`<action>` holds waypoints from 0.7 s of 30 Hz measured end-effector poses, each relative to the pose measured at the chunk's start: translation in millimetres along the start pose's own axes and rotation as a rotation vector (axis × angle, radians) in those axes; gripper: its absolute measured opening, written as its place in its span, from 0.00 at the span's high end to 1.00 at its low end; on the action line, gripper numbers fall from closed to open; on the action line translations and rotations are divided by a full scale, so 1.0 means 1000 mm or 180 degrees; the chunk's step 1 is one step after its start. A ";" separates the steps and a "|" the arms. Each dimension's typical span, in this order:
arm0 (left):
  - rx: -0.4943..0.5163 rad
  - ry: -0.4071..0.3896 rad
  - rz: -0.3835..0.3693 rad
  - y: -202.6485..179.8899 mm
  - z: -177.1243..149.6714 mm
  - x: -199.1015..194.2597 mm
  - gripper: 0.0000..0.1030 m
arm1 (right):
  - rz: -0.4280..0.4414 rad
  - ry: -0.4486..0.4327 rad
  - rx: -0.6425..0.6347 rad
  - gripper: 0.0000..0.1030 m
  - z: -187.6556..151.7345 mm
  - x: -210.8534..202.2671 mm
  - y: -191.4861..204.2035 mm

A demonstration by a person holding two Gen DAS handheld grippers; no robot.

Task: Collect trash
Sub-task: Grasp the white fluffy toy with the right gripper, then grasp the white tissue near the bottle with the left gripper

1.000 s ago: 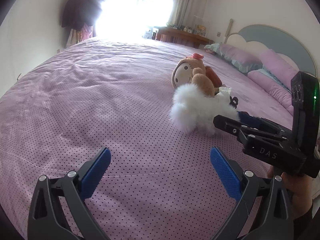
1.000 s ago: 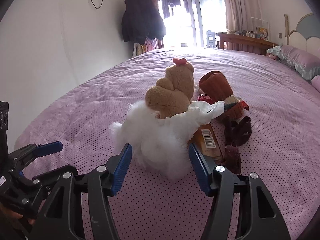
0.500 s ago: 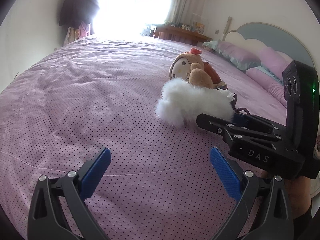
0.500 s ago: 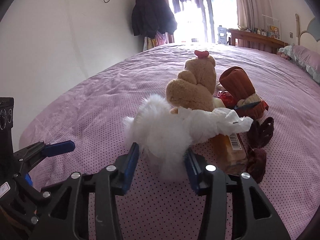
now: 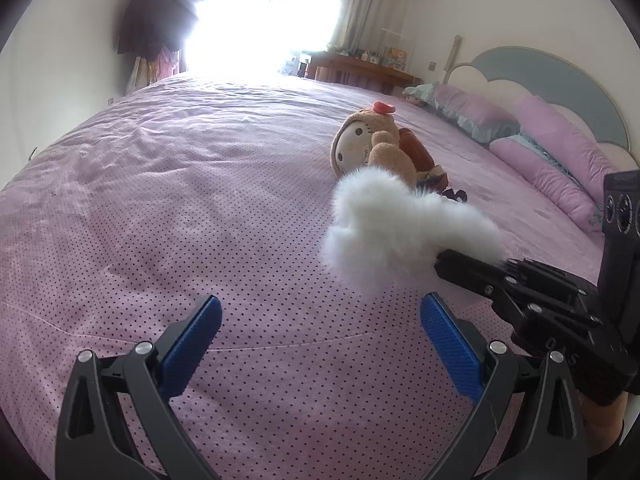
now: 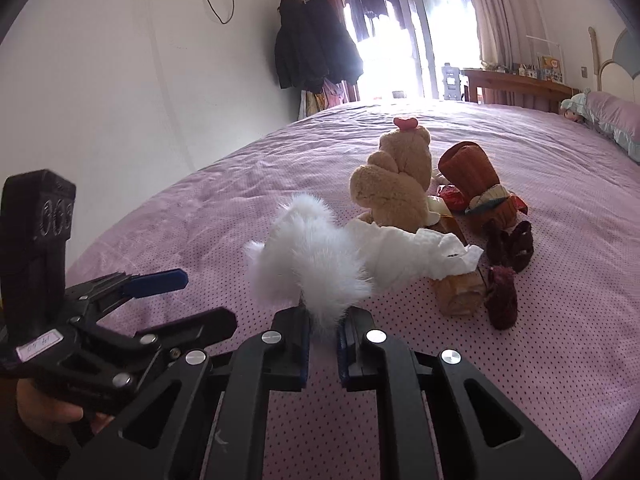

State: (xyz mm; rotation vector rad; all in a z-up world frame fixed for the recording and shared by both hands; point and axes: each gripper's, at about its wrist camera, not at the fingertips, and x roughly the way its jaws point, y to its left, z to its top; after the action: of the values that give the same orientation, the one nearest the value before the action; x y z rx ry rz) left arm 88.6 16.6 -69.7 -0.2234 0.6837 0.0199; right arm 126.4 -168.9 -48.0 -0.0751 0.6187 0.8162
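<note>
Now the right tool (image 6: 323,336) has pinched shut on the white fluffy toy (image 6: 308,268), lifting it off the bed (image 6: 560,320) beside the tissue (image 6: 424,256); wrappers wait uncollected by the teddy (image 6: 394,184). Left tool (image 5: 320,336) stays wide, empty.

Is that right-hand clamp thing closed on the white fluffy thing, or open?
Shut. The right hand-held gripper has its blue pads pinching the white fluffy item with fur squeezed between them.
</note>
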 end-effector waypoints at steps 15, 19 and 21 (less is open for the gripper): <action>0.0273 -0.0031 -0.0178 -0.053 -0.001 -0.013 0.04 | -0.0338 -0.0538 0.0233 0.90 -0.011 -0.111 -0.029; 0.0374 -0.0001 -0.0273 -0.073 0.003 -0.005 0.04 | -0.0503 -0.0642 0.0331 0.90 -0.016 -0.139 -0.046; 0.0438 0.0026 -0.0355 -0.086 0.006 0.002 0.04 | -0.0567 -0.0659 0.0400 0.90 -0.020 -0.147 -0.056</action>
State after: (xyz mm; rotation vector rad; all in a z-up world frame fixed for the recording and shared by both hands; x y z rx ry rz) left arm 102.2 -66.1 -49.5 -0.1291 0.6770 -0.1344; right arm 79.3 -309.9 5.8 0.0677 0.4589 0.6021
